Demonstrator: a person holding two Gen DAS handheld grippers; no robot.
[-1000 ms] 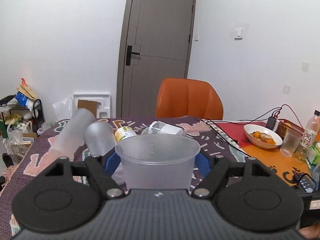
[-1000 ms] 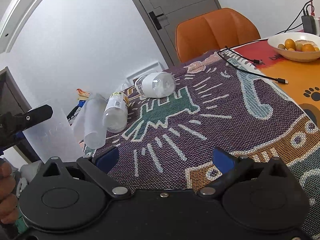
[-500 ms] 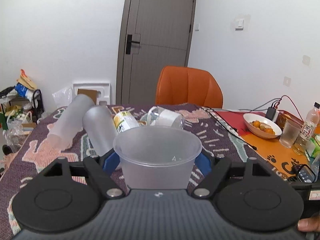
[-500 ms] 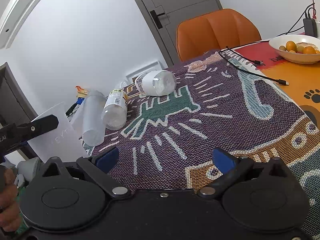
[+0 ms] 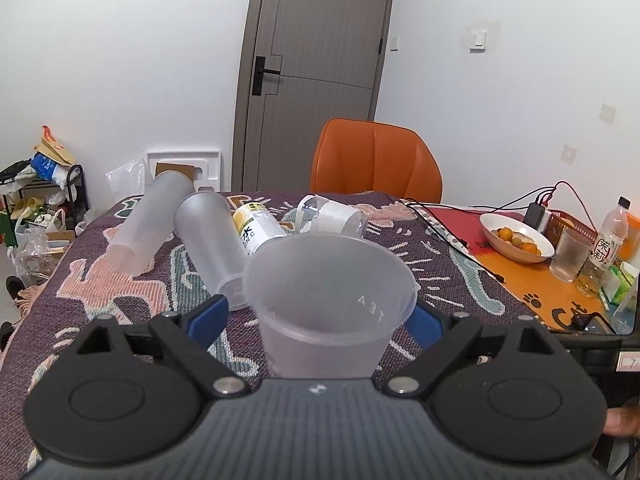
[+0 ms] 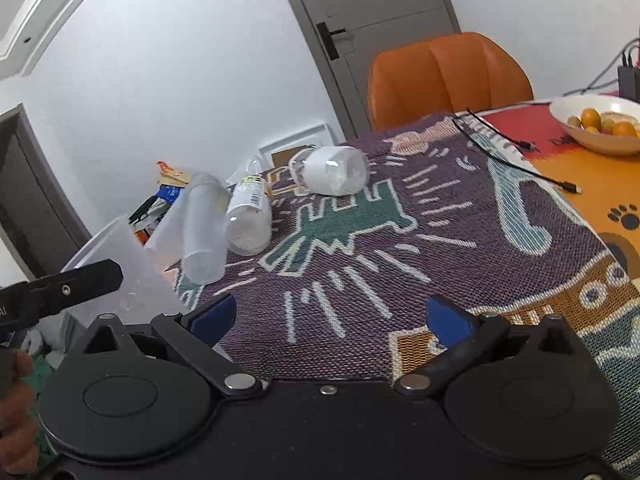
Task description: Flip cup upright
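My left gripper [image 5: 320, 316] is shut on a frosted clear plastic cup [image 5: 328, 300], held upright with its open mouth up, just above the patterned cloth. The same cup [image 6: 124, 276] shows at the far left of the right wrist view, pinched by a black left finger [image 6: 68, 290]. My right gripper [image 6: 332, 312] is open and empty, low over the cloth to the right of the cup. Whether the cup's base touches the cloth is hidden.
Two frosted tumblers [image 5: 208, 244] [image 5: 152, 220], a labelled bottle [image 5: 260, 232] and a clear jar [image 5: 332, 216] lie on their sides farther back on the patterned tablecloth [image 5: 440, 276]. A fruit bowl [image 5: 516, 236], glass [image 5: 568, 256], bottle and cables stand at right. An orange chair [image 5: 376, 160] is behind.
My left gripper has tilted downward and lowered with the cup, so more of the cloth and the cup's inside show. The right gripper has hardly moved.
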